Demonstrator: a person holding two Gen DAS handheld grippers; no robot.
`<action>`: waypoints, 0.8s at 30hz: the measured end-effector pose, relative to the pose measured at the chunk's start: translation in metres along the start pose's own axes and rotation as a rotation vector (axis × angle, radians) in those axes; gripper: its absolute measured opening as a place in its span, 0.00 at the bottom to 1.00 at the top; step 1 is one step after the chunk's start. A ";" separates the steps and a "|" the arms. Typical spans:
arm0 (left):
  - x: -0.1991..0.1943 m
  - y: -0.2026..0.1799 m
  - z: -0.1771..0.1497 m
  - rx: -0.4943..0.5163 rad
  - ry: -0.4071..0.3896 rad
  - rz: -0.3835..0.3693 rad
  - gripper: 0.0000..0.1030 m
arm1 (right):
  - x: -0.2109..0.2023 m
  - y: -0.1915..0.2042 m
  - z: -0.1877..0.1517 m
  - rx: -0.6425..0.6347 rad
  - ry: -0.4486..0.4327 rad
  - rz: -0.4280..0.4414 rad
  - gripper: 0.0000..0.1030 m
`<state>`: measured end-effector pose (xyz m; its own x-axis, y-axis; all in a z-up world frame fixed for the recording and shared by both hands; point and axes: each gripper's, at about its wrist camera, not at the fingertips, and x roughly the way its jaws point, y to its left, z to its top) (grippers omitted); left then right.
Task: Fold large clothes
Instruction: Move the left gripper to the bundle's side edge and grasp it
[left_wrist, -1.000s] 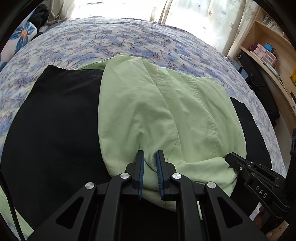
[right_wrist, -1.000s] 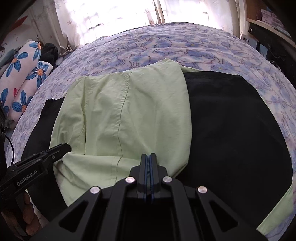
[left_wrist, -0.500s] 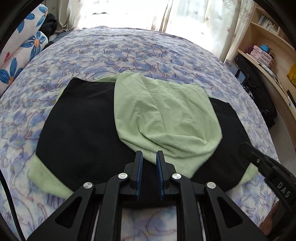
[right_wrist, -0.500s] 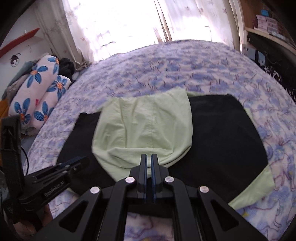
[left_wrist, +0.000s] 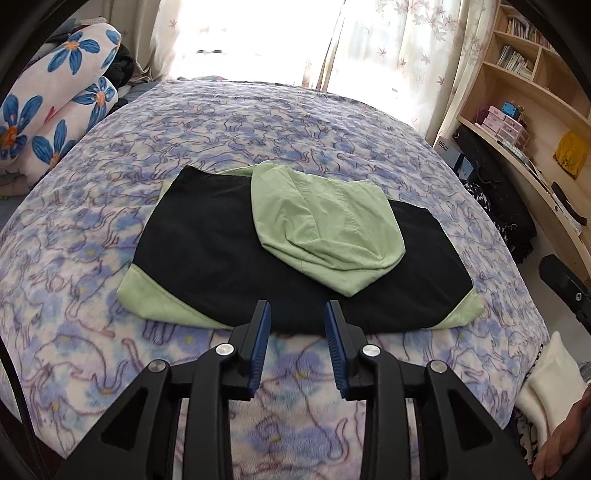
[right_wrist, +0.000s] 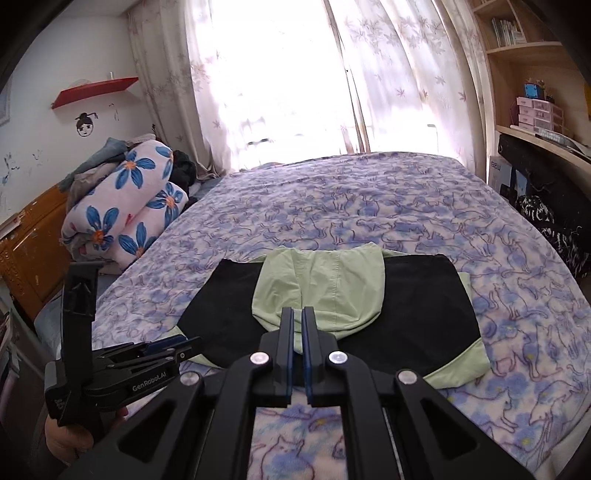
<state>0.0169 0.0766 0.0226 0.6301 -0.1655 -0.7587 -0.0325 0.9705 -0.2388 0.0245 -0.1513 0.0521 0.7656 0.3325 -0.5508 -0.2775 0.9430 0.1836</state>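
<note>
Pulled back and up from the black-and-green garment (left_wrist: 229, 254), now lying folded flat on the cat-print bedspread (left_wrist: 295, 122). Left gripper (left_wrist: 297, 312): jaws just opened wider than 1 second ago, nothing between them. Right gripper (right_wrist: 297, 314): still closed, holding nothing.

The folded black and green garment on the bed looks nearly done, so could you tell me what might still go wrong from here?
1. The green hood lies loosely bunched on the black garment, off to one side; another fold over it could trap a lump.
2. The left gripper, whose jaws have just been opening, and the shut right gripper hold nothing, so nothing pins the loose layers.
3. The garment's near edge sits close to the edge of the bed; a tug toward the person might drag it off.
</note>
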 end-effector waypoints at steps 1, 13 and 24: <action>-0.001 0.001 -0.003 -0.003 0.001 0.000 0.28 | -0.003 0.002 -0.004 -0.002 0.002 0.001 0.04; 0.009 0.032 -0.045 -0.050 0.048 -0.031 0.42 | 0.020 0.017 -0.061 -0.095 0.046 -0.102 0.04; 0.084 0.090 -0.068 -0.251 0.128 -0.144 0.56 | 0.083 0.015 -0.061 -0.029 0.098 -0.045 0.04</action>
<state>0.0148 0.1380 -0.1038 0.5399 -0.3343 -0.7725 -0.1505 0.8646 -0.4793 0.0487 -0.1102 -0.0402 0.7180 0.2855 -0.6348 -0.2618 0.9558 0.1337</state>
